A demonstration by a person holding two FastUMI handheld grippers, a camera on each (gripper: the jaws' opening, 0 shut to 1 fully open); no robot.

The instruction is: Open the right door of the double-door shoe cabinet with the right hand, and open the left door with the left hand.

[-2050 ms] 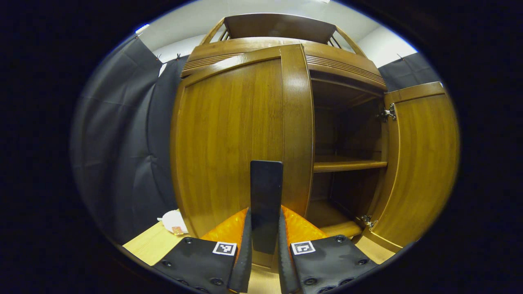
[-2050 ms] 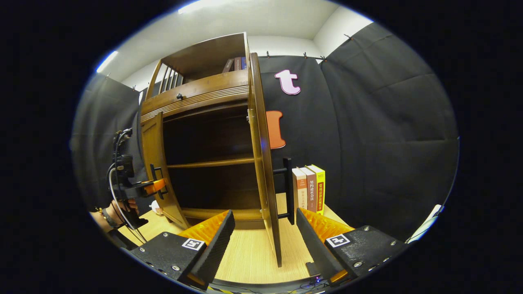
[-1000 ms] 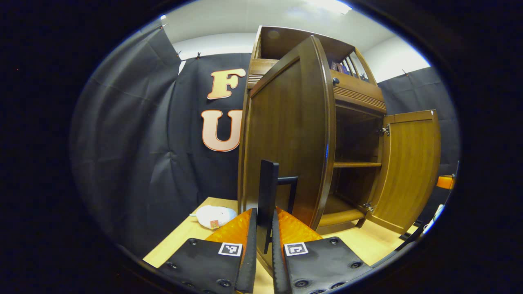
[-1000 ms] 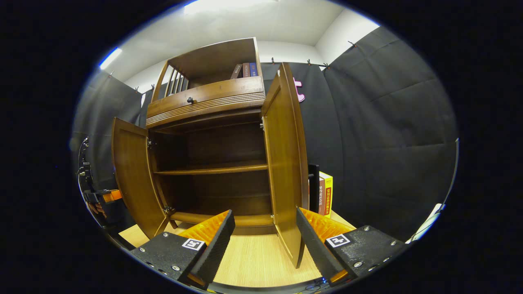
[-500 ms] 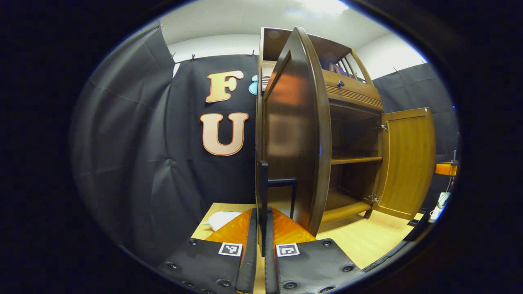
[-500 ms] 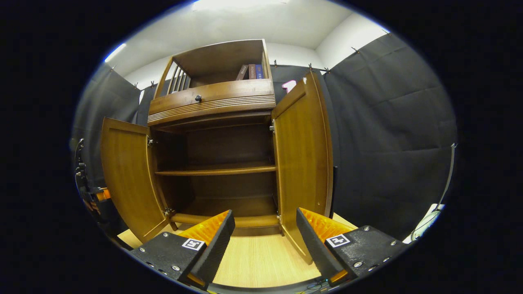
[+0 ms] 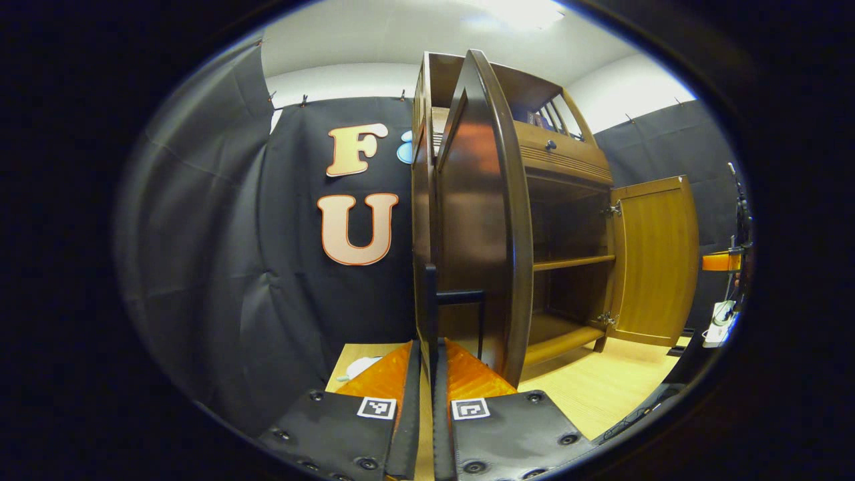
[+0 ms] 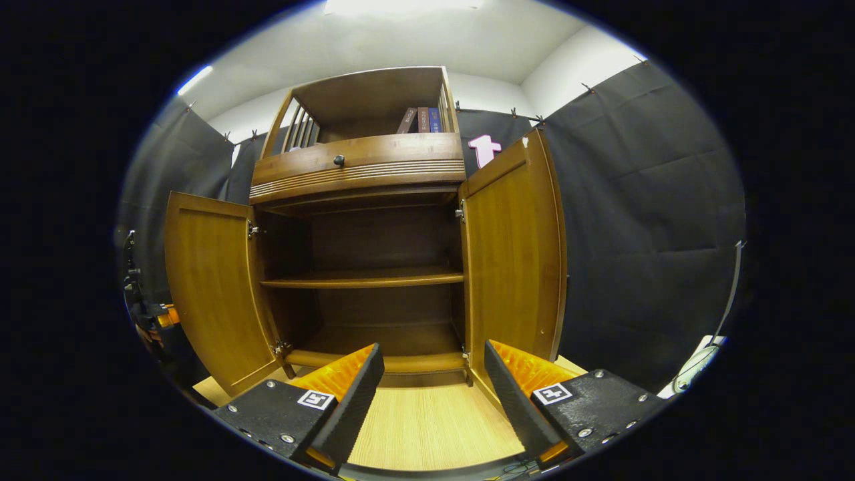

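Note:
The wooden shoe cabinet (image 8: 357,175) stands with both doors swung wide and its inner shelf (image 8: 361,279) bare. In the left gripper view the left door (image 7: 477,220) shows nearly edge-on. My left gripper (image 7: 427,347) is shut on that door's black bar handle (image 7: 429,300). Farther right the right door (image 7: 658,260) hangs open. In the right gripper view my right gripper (image 8: 433,353) is open with nothing between its fingers, in front of the cabinet's bottom. The left door (image 8: 214,287) and right door (image 8: 514,267) flank it. The left gripper (image 8: 157,314) and a hand show at the far left edge.
The cabinet stands on a light wooden table (image 8: 427,421). A drawer with a dark knob (image 8: 338,159) and an open top shelf holding books (image 8: 421,120) sit above the doors. A white object (image 7: 361,366) lies left of the cabinet. A white power strip (image 7: 721,314) is at the right.
The left door has swung further outward with my left gripper on its handle. The right gripper's view has turned, so the right door's inner face now shows and its handle and the books beside it are hidden.

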